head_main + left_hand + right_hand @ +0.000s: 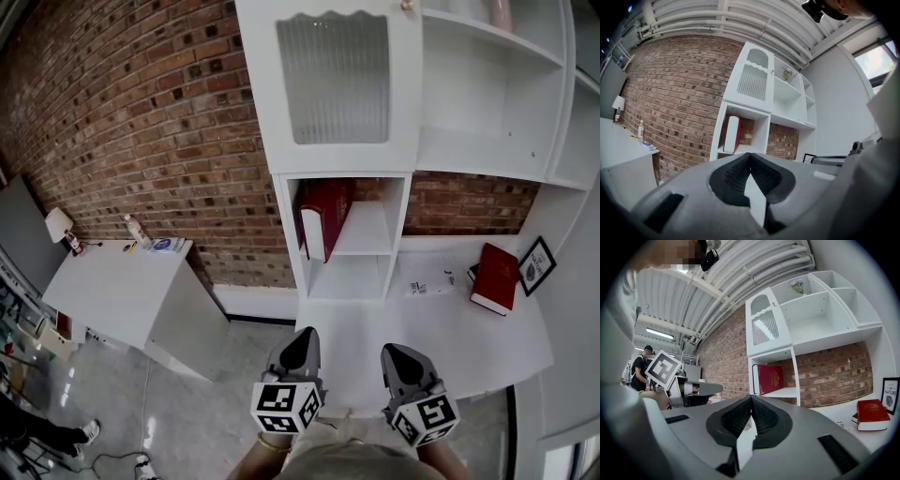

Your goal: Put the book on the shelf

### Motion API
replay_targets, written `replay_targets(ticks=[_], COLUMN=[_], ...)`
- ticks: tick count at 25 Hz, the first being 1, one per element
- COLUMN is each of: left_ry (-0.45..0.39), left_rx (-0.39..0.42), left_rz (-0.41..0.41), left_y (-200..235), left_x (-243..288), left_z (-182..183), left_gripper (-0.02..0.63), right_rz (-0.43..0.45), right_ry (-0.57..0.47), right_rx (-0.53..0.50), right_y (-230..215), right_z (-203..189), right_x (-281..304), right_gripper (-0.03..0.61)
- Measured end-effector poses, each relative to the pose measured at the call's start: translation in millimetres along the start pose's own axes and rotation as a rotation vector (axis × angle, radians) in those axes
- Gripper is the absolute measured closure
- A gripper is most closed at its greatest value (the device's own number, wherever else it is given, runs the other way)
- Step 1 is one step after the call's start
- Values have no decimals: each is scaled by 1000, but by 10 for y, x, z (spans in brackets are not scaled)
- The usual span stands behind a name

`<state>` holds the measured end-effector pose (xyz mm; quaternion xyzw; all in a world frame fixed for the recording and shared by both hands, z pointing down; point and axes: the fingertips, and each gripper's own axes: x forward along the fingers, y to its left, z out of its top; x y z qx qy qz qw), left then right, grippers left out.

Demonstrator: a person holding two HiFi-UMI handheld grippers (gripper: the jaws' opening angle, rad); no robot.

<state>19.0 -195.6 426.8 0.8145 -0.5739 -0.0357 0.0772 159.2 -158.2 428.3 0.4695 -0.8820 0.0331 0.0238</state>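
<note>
A dark red book (323,217) stands leaning in the upper cubby of the white shelf unit (343,159); it shows too in the left gripper view (732,135) and the right gripper view (768,378). A second red book (495,277) lies flat on the white desk (394,337), at the far right in the right gripper view (872,414). My left gripper (302,345) and right gripper (395,354) hang side by side over the desk's near edge. Both are shut and hold nothing (750,157) (751,398).
A paper sheet (430,281) and a framed picture (536,264) rest on the desk near the flat book. A low white table (117,286) with a lamp and bottle stands at the left by the brick wall. A person stands far left in the right gripper view.
</note>
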Motion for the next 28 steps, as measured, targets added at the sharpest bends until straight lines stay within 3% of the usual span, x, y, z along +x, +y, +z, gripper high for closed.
replay_targets(ticks=[28], left_ry=[18], left_rx=[17], left_rz=[-24], left_y=[-10], left_x=[-2], left_z=[-77], left_gripper=[604], right_rz=[-14], right_ry=[2], right_rx=[-12], right_y=[57], right_z=[-76], right_x=[-40], right_gripper=[571])
